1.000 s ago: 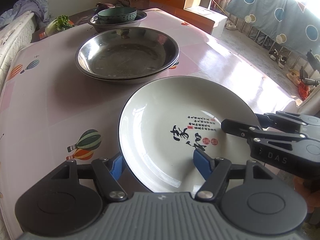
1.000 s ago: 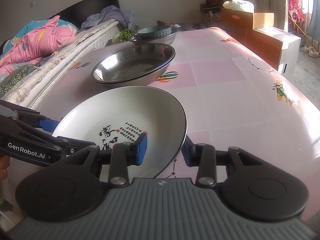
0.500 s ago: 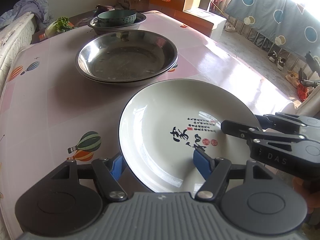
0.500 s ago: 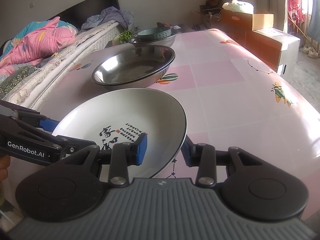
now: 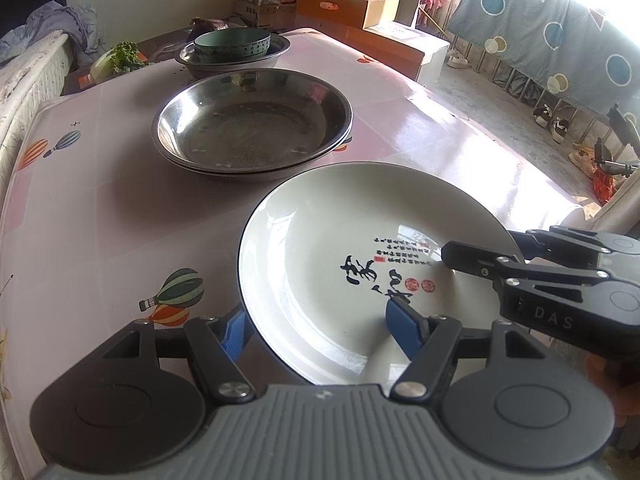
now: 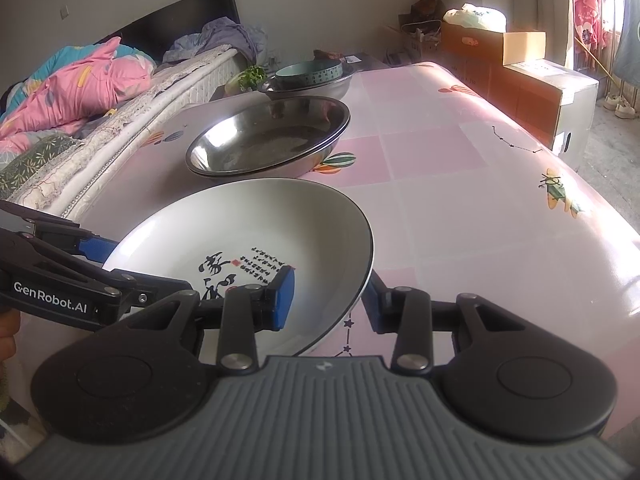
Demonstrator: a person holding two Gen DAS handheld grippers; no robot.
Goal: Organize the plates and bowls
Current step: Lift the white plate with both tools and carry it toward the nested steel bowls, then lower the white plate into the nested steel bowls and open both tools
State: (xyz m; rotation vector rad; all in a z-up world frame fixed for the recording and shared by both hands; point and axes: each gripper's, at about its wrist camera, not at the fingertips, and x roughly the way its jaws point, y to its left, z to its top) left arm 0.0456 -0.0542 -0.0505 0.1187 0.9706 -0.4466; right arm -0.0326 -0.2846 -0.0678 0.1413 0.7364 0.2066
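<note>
Both grippers, L gripper (image 5: 318, 328) & R gripper (image 6: 330, 300), clamp the white plate (image 5: 360, 264) by its near rim, above the bench (image 5: 100, 220). Keep it level; steel pans (image 5: 252, 124) sit straight ahead.

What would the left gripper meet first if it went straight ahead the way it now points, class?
The left gripper already straddles the rim of the white plate, so it would push that plate. Beyond it, probably the stacked steel basins, though depth is hard to judge.
</note>
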